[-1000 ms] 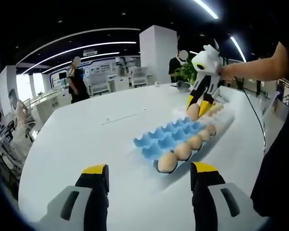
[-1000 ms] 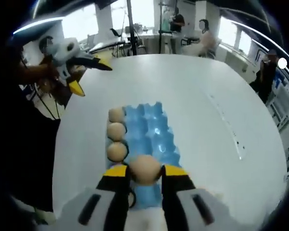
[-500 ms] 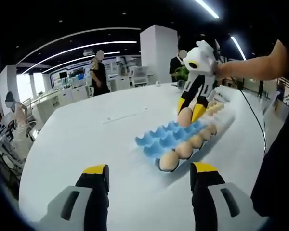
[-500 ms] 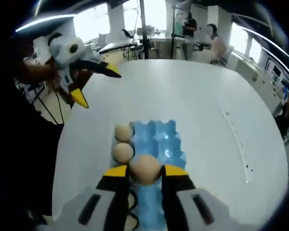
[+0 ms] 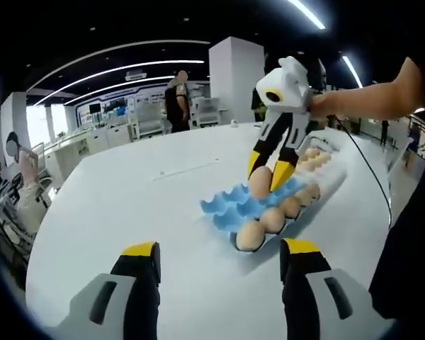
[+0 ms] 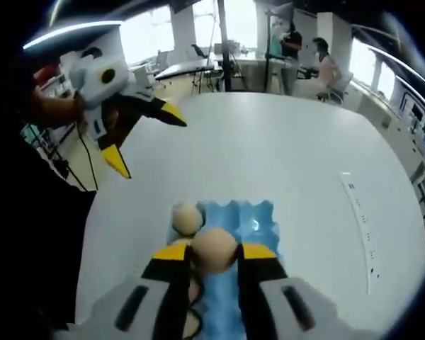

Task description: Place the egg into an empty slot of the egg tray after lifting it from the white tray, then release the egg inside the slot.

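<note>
left gripper view: left gripper (image 5: 219,258) jaws spread wide, nothing between them, low over the white table (image 5: 120,205), well apart from the blue egg tray (image 5: 230,207). Right gripper (image 5: 267,173) comes in from the right, pinching the egg (image 5: 260,185) just above the tray's blue cups. A row of eggs sits along the tray's near edge; white tray (image 5: 324,160) behind it has more eggs

right gripper view: right gripper (image 6: 214,253) jaws clamped on the egg (image 6: 214,248), one yellow pad each side, egg tray (image 6: 251,219) right under it. Left gripper (image 6: 145,134) hangs open at upper left

risk: jaws hide the cup, so opening off-centre or too high could land the egg on a ridge or a neighbouring egg and crack it

egg: tan, matte, smooth, looks intact
</note>
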A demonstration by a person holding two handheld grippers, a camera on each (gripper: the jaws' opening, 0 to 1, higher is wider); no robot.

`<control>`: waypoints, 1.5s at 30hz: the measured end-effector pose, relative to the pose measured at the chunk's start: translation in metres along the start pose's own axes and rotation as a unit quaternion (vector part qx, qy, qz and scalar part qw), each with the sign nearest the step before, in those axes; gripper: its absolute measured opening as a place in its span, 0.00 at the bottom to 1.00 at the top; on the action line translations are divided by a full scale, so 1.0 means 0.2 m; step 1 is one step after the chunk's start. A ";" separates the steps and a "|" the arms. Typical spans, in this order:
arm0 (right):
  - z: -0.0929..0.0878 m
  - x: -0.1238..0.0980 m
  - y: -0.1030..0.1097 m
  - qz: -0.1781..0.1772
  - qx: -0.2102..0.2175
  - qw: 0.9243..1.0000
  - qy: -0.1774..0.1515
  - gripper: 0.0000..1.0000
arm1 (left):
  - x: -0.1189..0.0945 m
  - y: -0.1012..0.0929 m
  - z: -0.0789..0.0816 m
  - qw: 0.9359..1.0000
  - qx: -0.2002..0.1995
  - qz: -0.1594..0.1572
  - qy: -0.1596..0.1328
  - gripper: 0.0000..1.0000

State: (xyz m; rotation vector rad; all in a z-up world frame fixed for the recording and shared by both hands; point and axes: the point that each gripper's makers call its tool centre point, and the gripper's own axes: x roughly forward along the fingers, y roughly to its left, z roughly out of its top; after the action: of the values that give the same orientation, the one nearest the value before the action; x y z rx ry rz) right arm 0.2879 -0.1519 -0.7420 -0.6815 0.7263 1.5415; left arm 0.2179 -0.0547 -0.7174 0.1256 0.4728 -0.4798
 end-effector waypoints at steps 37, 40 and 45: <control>0.06 0.30 -0.06 0.023 -0.021 0.999 0.024 0.25 | 0.01 0.05 -0.02 1.000 -0.004 0.002 0.007 0.69; 0.06 0.31 -0.06 0.025 -0.022 0.999 0.027 0.25 | 0.01 0.05 -0.03 1.000 -0.003 0.001 0.008 0.69; 0.04 0.34 -0.06 0.025 -0.031 0.999 0.036 0.25 | 0.02 0.05 -0.03 1.000 -0.002 0.000 0.008 0.69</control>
State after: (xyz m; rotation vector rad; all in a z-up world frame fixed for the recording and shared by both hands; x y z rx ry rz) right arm 0.2946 -0.1019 -0.7898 -0.7736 0.7554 1.5975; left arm 0.2231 -0.0461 -0.7233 0.1258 0.4904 -0.4782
